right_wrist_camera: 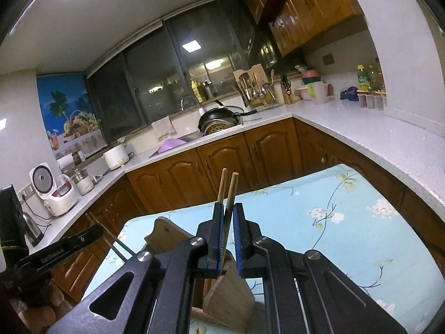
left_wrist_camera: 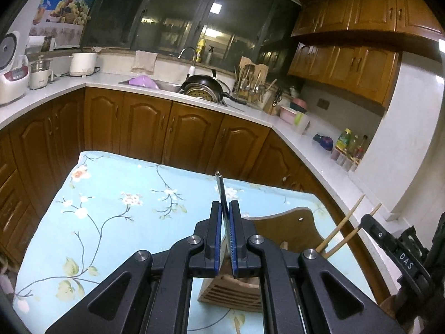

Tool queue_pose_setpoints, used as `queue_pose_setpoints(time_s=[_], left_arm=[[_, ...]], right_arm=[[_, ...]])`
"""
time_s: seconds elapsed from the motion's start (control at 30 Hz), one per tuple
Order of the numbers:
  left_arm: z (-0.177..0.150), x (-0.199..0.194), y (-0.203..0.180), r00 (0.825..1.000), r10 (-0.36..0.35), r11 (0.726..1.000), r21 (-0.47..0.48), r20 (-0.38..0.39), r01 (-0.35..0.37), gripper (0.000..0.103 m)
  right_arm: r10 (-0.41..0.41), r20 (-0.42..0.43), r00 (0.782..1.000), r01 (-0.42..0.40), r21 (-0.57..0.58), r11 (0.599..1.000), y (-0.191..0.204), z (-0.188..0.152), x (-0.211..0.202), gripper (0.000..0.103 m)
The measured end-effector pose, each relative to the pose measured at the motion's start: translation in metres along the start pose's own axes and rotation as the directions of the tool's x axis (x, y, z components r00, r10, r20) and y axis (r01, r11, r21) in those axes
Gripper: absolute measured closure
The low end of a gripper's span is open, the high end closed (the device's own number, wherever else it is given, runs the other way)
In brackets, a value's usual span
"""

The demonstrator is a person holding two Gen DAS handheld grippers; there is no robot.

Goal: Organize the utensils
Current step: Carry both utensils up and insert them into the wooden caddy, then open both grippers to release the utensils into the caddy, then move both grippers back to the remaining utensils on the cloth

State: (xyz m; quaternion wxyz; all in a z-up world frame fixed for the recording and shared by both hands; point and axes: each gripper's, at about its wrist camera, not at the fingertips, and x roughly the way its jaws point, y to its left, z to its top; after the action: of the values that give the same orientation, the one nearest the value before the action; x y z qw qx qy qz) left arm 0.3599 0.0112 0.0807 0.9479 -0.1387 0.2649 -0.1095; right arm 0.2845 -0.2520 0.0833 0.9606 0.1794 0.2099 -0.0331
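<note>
Pinching slim dark metal chopsticks (left_wrist_camera: 220, 189), the left gripper (left_wrist_camera: 225, 222) is hovering over a slotted wooden utensil holder (left_wrist_camera: 233, 292) — the right gripper (right_wrist_camera: 228, 222) is clamping round bamboo chopsticks (right_wrist_camera: 228, 186) above it.

Dark windows (left_wrist_camera: 178, 19) back a white countertop (left_wrist_camera: 116, 82) over brown wooden cabinets (left_wrist_camera: 144, 128).

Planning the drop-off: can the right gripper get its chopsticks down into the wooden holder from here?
Probably yes. The right gripper, shut on the wooden chopsticks, sits just above the wooden holder, with nothing visible between them.
</note>
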Motion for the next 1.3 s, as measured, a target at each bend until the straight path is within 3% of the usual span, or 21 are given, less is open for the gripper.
queue_pose_setpoints(time_s=[0.1,0.17,0.2,0.23,0.27,0.37,0.43,0.57,0.63,1.0,1.3], left_arm=[[-0.003,-0.006,-0.001,1.0,0.007,1.0,0.01,-0.003,-0.007,0.099],[-0.008,-0.01,-0.001,1.0,0.011,1.0,0.018,-0.022,-0.01,0.09],[-0.008,-0.014,-0.001,1.0,0.011,1.0,0.016,-0.021,-0.011,0.076],[-0.007,-0.018,0.001,1.0,0.012,1.0,0.013,-0.009,-0.012,0.066],[-0.007,-0.024,0.001,1.0,0.015,1.0,0.013,0.002,-0.015,0.062],[-0.009,-0.039,0.003,0.999,0.009,1.0,0.006,0.033,-0.009,0.055],[-0.013,-0.053,0.007,0.999,0.009,1.0,-0.004,0.036,-0.008,0.043],[-0.031,-0.08,0.013,0.998,0.016,1.0,-0.01,0.064,-0.015,0.031],[-0.042,-0.093,0.016,0.998,0.018,1.0,-0.011,0.059,-0.018,0.026],[-0.1,-0.153,0.025,0.999,0.007,0.999,-0.038,-0.032,-0.009,0.024],[-0.129,-0.17,0.033,0.989,0.032,0.997,-0.058,-0.148,-0.041,0.024]], right_arm=[[0.003,-0.005,1.0,-0.003,0.001,1.0,0.0,0.001,0.0,0.093],[0.016,-0.013,1.0,-0.016,0.013,1.0,-0.001,0.0,-0.001,0.087],[0.02,-0.014,1.0,-0.02,0.019,1.0,-0.002,0.002,-0.001,0.081],[0.032,-0.01,0.999,-0.032,0.026,0.999,-0.003,0.003,-0.004,0.065],[0.041,-0.003,0.999,-0.041,0.033,0.999,-0.003,0.003,-0.008,0.048],[0.058,0.031,0.998,-0.059,0.043,0.997,-0.005,0.004,-0.025,0.035],[0.067,0.04,0.997,-0.069,0.048,0.996,-0.006,0.004,-0.035,0.031],[0.076,0.062,0.995,-0.079,0.049,0.996,-0.008,-0.002,-0.067,0.008],[0.075,0.069,0.995,-0.078,0.047,0.996,-0.01,-0.007,-0.08,0.007],[0.011,-0.003,1.0,-0.011,0.015,1.0,-0.032,-0.064,-0.146,0.003],[-0.041,-0.122,0.992,0.046,0.04,0.998,-0.054,-0.113,-0.158,0.003]])
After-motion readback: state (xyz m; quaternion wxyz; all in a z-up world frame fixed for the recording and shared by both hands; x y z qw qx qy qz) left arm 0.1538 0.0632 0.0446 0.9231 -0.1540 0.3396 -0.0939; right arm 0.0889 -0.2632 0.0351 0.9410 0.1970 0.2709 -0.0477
